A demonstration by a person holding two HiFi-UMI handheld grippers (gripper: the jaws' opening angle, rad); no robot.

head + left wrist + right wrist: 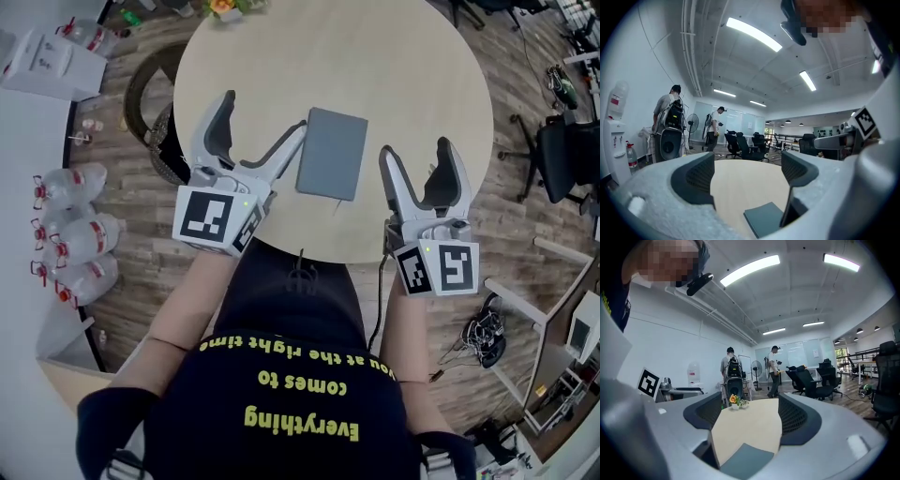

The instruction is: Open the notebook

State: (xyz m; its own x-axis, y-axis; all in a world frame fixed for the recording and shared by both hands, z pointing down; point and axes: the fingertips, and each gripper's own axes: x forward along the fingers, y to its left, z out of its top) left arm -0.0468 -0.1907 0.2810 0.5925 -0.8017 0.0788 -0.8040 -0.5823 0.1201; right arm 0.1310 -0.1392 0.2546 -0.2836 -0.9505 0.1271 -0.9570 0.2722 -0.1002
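A closed grey notebook (332,153) lies flat on the round wooden table (403,66), near its front edge. My left gripper (263,120) is open just left of it, its right fingertip at the notebook's left edge; touching or not, I cannot tell. To the notebook's right, my right gripper (419,155) stands open and apart from it. In the left gripper view the notebook (764,219) shows low between the open left gripper (747,174) jaws, partly behind the right one. The right gripper view has the notebook (746,460) low between the open right gripper (747,417) jaws.
A small flower pot (225,7) (735,401) stands at the table's far edge. Water bottles (75,239) lie on the floor at left, and a black office chair (565,155) is at right. Two people (773,369) stand far off by a fan.
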